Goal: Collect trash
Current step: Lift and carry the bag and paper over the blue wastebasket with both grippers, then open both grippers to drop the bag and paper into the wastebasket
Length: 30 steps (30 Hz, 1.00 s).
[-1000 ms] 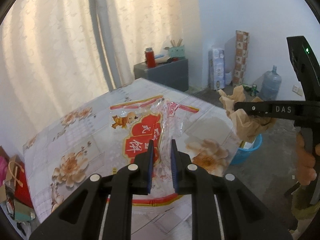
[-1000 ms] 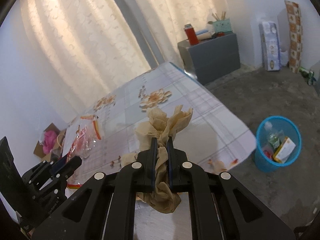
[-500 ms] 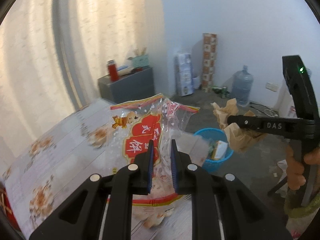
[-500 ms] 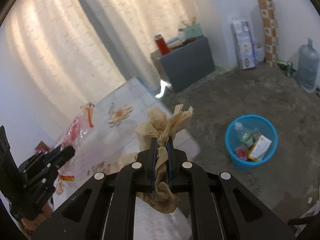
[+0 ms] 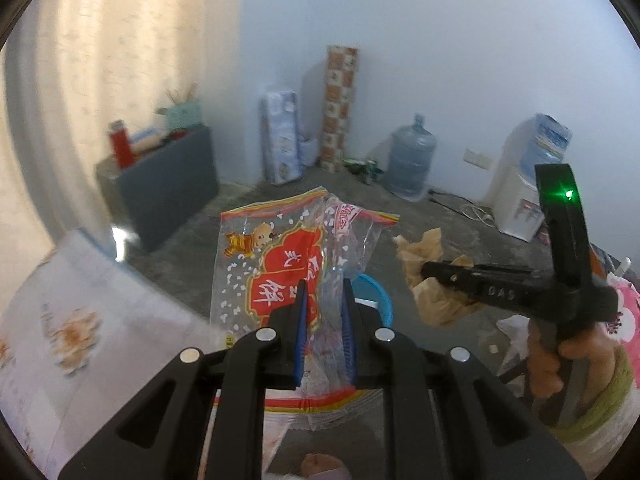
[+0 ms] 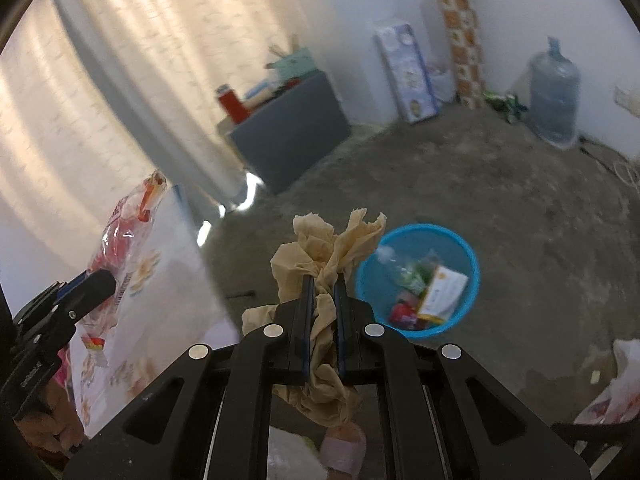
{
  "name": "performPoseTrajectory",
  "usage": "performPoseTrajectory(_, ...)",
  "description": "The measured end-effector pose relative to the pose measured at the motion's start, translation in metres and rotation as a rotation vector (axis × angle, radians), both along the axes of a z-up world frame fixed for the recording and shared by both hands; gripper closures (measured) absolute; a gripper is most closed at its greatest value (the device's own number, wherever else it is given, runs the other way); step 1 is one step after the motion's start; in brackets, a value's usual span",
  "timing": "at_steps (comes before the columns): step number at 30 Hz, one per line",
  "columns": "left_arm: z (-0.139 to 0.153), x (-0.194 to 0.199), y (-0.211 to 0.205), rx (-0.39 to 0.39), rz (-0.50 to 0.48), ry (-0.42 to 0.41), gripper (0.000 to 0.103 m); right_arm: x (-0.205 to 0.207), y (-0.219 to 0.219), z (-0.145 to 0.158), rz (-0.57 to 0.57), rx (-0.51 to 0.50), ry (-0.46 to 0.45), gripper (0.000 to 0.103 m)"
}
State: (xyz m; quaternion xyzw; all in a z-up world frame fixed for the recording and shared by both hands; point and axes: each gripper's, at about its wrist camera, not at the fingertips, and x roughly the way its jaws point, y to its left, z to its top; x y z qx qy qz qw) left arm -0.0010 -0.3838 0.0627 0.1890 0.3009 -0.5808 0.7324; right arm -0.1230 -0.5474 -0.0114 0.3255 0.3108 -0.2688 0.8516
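My left gripper (image 5: 323,288) is shut on a clear plastic snack bag (image 5: 276,256) with red print, held in the air past the table's edge. The bag also shows in the right wrist view (image 6: 128,232). My right gripper (image 6: 322,284) is shut on a crumpled brown paper wad (image 6: 320,248), which also shows in the left wrist view (image 5: 424,276). A blue trash bin (image 6: 464,248) with several pieces of trash stands on the floor just right of the wad. In the left wrist view the bin's rim (image 5: 378,292) peeks out behind the bag.
The table with the floral cloth (image 5: 80,320) is at the left. A grey cabinet (image 6: 292,132) with a red flask stands by the curtain. A water jug (image 6: 554,96), a dispenser (image 5: 524,184) and boxes line the wall. The floor is bare concrete (image 6: 500,184).
Both grippers have swung right, off the table and out over the floor, each still holding its trash. The blue bin has come much closer, now just in front of both.
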Motion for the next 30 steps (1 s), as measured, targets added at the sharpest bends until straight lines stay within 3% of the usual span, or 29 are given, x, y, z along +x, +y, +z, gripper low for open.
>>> performPoseTrajectory(7, -0.039, 0.0, -0.09, 0.084, -0.05, 0.137, 0.089, -0.017, -0.051, -0.042, -0.087, 0.085, 0.036, 0.095)
performPoseTrajectory(15, -0.117, -0.012, -0.192, 0.209, 0.038, 0.223, 0.089, -0.026, -0.101, -0.098, -0.173, 0.157, 0.099, 0.095)
performPoseTrajectory(22, -0.202, -0.006, -0.232, 0.309, 0.154, 0.279, 0.089, -0.01, -0.137, -0.147, -0.178, 0.225, 0.145, 0.095)
performPoseTrajectory(30, -0.265, 0.004, -0.253, 0.349, 0.191, 0.277, 0.084, 0.023, -0.169, -0.19, -0.151, 0.281, 0.184, 0.094)
